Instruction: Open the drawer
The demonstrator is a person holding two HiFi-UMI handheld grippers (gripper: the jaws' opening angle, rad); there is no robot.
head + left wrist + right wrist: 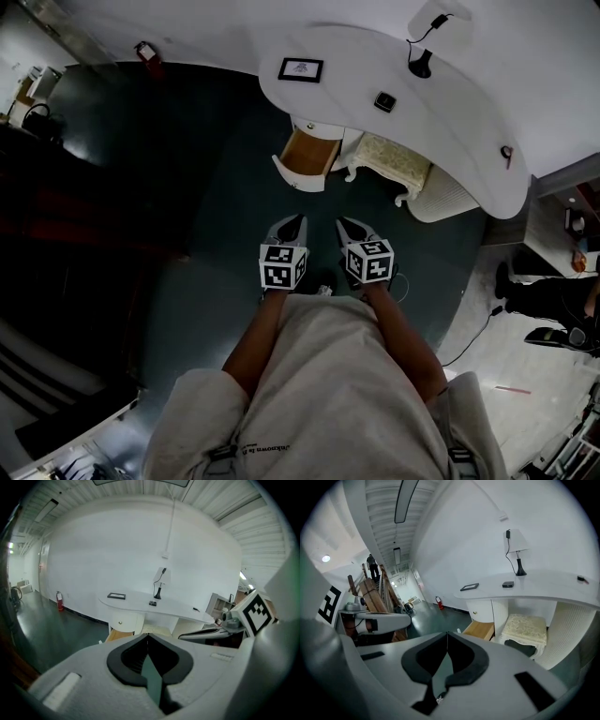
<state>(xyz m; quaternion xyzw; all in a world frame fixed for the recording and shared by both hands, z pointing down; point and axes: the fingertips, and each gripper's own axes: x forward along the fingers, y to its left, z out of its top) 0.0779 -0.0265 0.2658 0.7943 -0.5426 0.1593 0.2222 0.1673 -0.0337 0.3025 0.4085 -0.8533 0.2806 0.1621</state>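
The lower drawer (pixel 307 156) of the white curved desk (pixel 441 103) stands pulled out, its wooden inside showing; it also appears as a drawer (pixel 480 629) in the right gripper view and as a drawer (pixel 118 634) in the left gripper view. A closed drawer with a round knob (pixel 120 622) sits above it. My left gripper (pixel 295 221) and right gripper (pixel 343 225) are held side by side in front of the person's body, well short of the desk. The tips of the left gripper (pixel 147 636) meet with nothing between them, and so do those of the right gripper (pixel 447 633).
A cream cushioned stool (pixel 394 159) stands under the desk, right of the drawer. On the desktop are a picture frame (pixel 300 68), a small dark object (pixel 384 101) and a lamp (pixel 427 42). A fire extinguisher (pixel 145 52) stands by the far wall. Dark green floor lies between me and the desk.
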